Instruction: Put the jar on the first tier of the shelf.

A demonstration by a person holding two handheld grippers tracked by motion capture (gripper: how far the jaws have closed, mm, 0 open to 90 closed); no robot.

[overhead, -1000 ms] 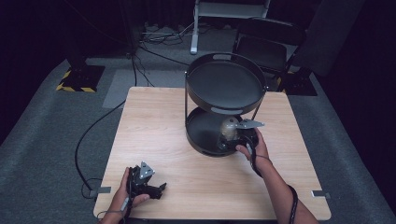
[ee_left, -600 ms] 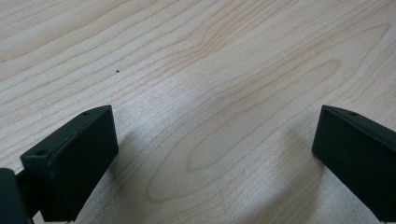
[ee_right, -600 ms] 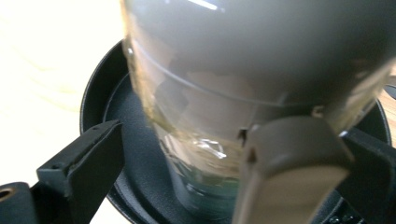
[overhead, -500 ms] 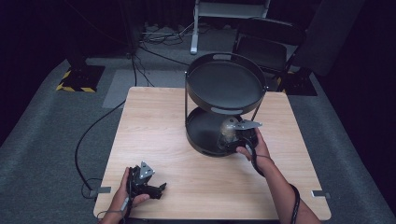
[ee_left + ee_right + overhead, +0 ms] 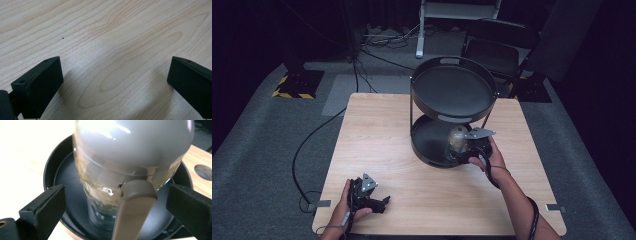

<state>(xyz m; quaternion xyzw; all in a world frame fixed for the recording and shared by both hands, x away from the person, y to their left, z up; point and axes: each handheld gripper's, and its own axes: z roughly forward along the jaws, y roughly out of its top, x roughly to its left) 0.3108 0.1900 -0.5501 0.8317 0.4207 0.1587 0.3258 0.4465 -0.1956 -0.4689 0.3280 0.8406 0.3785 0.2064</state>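
A two-tier black stand is on the wooden table, with a round upper tray over a lower tray. A clear glass jar with a pale domed lid and a beige handle stands upright in the lower tray. My right gripper reaches in from the front right. Its jaws have just been opening, and the jar stands between them with a gap on each side of it, so the right gripper is open. My left gripper rests near the front left edge. The left gripper is open over bare wood.
The upper tray overhangs the jar, and thin black posts join the two tiers. A dark chair stands behind the table. Cables trail over the grey floor at the left, near a yellow-and-black striped base.
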